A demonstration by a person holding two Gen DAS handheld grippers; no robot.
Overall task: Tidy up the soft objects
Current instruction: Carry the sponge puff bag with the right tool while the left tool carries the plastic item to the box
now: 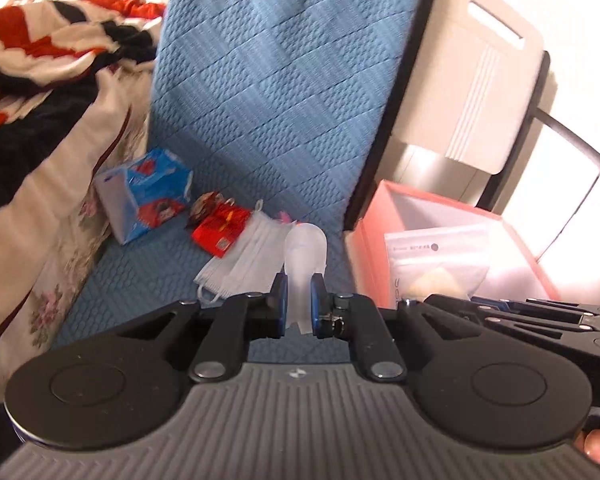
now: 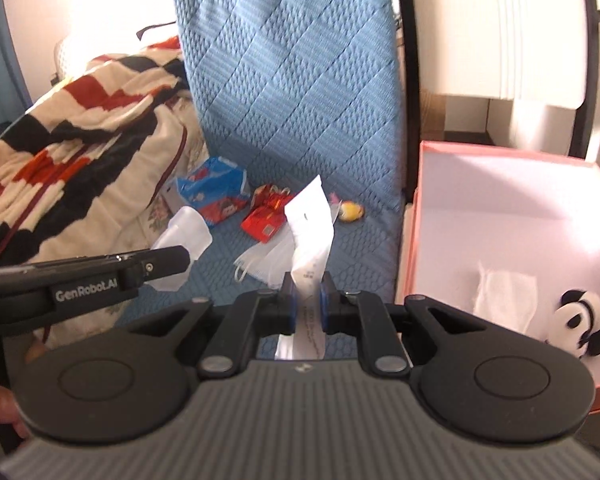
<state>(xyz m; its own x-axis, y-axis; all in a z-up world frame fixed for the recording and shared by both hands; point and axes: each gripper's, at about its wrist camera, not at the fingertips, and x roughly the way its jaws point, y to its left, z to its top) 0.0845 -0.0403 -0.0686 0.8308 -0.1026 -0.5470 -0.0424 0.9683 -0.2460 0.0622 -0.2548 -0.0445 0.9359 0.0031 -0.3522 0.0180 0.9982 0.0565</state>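
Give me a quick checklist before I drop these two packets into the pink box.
1. Left gripper shut on translucent packet: ok.
2. Right gripper shut on white packet: ok.
3. Pink box open at the top: ok.
4. Free room in the box beside the panda plush and tissue: ok.
5. Packets above the box opening: not ok, both are over the blue cover.
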